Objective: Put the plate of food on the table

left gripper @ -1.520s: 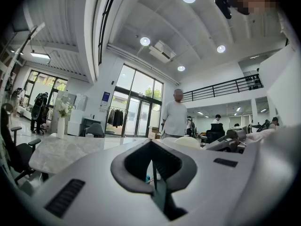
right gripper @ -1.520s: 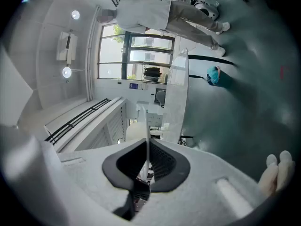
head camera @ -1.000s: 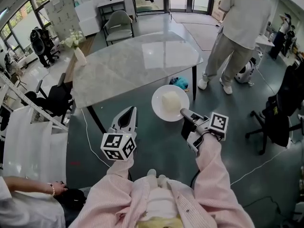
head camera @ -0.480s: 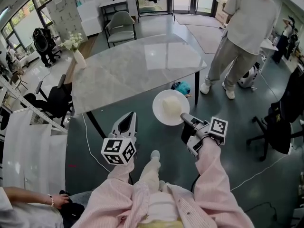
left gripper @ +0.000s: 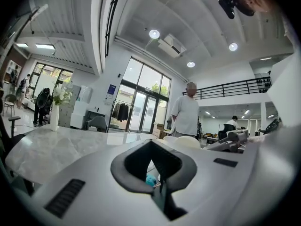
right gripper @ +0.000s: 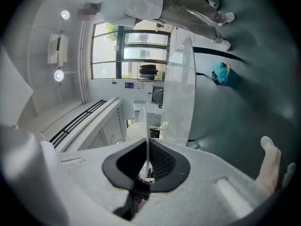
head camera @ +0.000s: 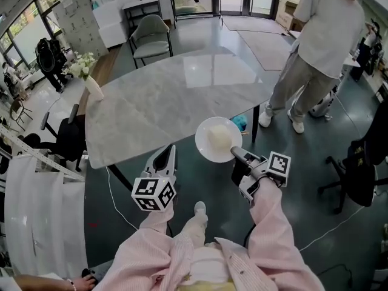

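A white plate (head camera: pixel 213 153) with a pale lump of food (head camera: pixel 219 136) hangs level in the air at the near edge of the grey marble table (head camera: pixel 170 93). My right gripper (head camera: pixel 236 154) is shut on the plate's near rim. In the right gripper view the plate (right gripper: pixel 146 126) stands edge-on between the pads, with the table (right gripper: pixel 181 98) beyond it. My left gripper (head camera: pixel 164 158) is shut and holds nothing, left of the plate and short of the table edge. In the left gripper view the tips (left gripper: pixel 157 185) meet, and the plate (left gripper: pixel 186 141) shows to the right.
A white vase of flowers (head camera: pixel 91 85) stands at the table's left end. A person (head camera: pixel 324 47) stands off the table's right corner. A grey chair (head camera: pixel 150 34) is beyond the table. A teal object (head camera: pixel 240 122) lies on the floor under the corner.
I have stepped closer to the table, one foot coming forward. The plate, still in the right gripper, has moved from over the floor up to the table's near edge.
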A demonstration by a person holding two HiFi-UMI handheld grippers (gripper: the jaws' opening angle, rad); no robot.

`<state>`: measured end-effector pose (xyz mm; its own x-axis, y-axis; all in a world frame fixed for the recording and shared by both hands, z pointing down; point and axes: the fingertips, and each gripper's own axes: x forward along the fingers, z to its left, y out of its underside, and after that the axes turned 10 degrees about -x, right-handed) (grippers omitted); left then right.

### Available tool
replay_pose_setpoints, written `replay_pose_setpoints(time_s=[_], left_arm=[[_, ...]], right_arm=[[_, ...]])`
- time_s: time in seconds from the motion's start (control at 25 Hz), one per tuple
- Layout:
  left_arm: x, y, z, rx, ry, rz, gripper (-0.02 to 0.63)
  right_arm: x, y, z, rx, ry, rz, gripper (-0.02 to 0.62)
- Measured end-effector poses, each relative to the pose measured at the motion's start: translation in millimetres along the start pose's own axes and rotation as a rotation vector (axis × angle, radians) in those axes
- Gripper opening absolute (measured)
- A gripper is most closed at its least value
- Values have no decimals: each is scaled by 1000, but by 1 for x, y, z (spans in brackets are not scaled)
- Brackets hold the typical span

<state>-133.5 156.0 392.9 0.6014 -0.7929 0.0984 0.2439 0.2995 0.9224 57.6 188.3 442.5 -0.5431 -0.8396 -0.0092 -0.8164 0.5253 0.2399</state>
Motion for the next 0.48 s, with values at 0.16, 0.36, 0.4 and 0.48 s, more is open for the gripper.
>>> replay_pose_setpoints(time_s=[0.16, 0.36, 0.4, 0.48], left_arm=[[47, -13, 23, -7, 6, 14, -8], [96, -28, 54, -21, 12, 24, -8], [104, -30, 58, -26, 14, 24, -8], [116, -31, 65, -39, 20, 24, -8]], right_arm=[[39, -32, -6, 2, 3, -5, 15], [82, -63, -13, 2, 7, -18, 15], [88, -68, -15, 3, 7, -22, 15], [97, -75, -19, 5, 11, -29, 15]])
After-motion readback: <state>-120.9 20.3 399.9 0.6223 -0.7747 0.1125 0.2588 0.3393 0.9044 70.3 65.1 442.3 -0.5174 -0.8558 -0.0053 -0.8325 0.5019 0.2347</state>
